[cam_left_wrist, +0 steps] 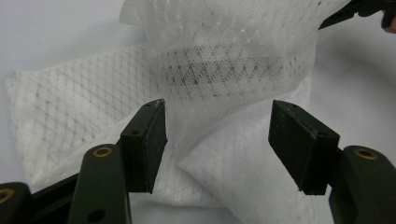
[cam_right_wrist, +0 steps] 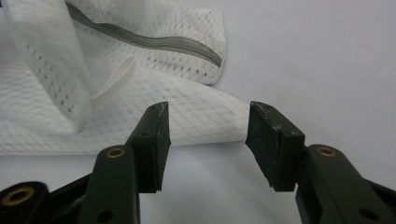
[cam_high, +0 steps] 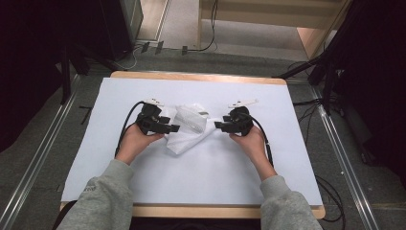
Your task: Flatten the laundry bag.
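A white mesh bag (cam_high: 188,129) lies crumpled at the middle of the white-covered table (cam_high: 201,182). My left gripper (cam_high: 175,128) is at the bag's left edge, pointing right. In the left gripper view its jaws (cam_left_wrist: 219,140) stand open, with a raised fold of the mesh bag (cam_left_wrist: 224,70) between and beyond the pads, which do not press on it. My right gripper (cam_high: 217,125) is at the bag's right edge, pointing left. In the right gripper view it (cam_right_wrist: 208,140) is open just short of a flat corner of the mesh bag (cam_right_wrist: 201,116). A grey zipper (cam_right_wrist: 154,42) runs across the bag.
The table's wooden edge (cam_high: 201,76) shows at the far side. Metal floor rails (cam_high: 48,143) run along both sides. Dark stands (cam_high: 330,72) and cables (cam_high: 330,191) are at the right. The right gripper's tip (cam_left_wrist: 359,9) shows far off in the left gripper view.
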Motion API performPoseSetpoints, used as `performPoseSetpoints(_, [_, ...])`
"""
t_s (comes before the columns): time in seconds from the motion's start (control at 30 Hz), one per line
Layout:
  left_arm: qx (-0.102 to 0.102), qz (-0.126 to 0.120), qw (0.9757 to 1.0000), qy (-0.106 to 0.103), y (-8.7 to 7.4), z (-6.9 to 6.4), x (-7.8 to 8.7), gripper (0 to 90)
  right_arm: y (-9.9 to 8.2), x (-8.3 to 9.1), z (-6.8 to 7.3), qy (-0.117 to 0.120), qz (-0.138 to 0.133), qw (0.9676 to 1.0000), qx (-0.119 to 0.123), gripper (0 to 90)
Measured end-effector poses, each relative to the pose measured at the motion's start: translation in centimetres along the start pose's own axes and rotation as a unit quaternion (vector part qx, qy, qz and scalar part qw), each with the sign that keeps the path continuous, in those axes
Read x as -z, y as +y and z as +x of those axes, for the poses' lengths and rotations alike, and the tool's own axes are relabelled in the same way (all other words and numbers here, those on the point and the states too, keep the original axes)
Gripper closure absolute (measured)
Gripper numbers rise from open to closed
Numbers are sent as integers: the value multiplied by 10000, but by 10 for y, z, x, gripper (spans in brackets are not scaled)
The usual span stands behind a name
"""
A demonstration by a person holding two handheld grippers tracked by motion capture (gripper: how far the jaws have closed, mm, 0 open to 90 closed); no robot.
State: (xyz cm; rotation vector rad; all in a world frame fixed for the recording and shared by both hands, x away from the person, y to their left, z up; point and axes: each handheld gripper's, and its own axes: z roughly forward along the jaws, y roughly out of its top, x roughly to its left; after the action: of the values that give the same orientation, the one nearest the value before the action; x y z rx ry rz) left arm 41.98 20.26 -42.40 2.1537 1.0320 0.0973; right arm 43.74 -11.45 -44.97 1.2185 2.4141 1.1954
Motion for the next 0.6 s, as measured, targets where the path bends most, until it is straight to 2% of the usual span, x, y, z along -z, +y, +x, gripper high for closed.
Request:
performPoseSetpoints(0.13, [7,71,10000,-15,1,4,-10,402,-2,-11,-6,-95,98,9999,-37,448])
performPoseSetpoints(0.17, [45,136,9999,-17,1,6,-12,497,0,-18,-8,-114,170,9998,-64,415])
performPoseSetpoints(0.2, [68,136,9999,3,0,6,-13,554,0,-21,-8,-145,170,9997,-48,394])
performPoseSetpoints(0.23, [115,185,9997,-60,-1,9,-14,554,0,-21,-8,-145,170,9997,-48,394])
performPoseSetpoints(0.27, [196,202,9995,-151,-1,10,-16,637,2,-24,-9,-199,177,9996,-11,380])
performPoseSetpoints(0.37, [355,180,9984,-413,-4,14,-19,803,5,-35,-11,-227,280,9993,17,350])
performPoseSetpoints(0.43, [284,191,9986,-414,-5,13,-19,875,5,-38,-11,-227,240,9995,28,387])
performPoseSetpoints(0.47, [270,147,9986,-428,-5,13,-18,889,5,-38,-10,-265,244,9993,124,427])
performPoseSetpoints(0.5, [252,136,9986,-452,-6,13,-17,900,6,-37,-9,-273,289,9989,241,534])
performPoseSetpoints(0.57, [264,60,9985,-471,-6,12,-15,900,5,-36,-6,-282,328,9985,339,608])
performPoseSetpoints(0.6, [262,27,9985,-481,-6,11,-14,900,5,-36,-5,-308,321,9983,374,690])
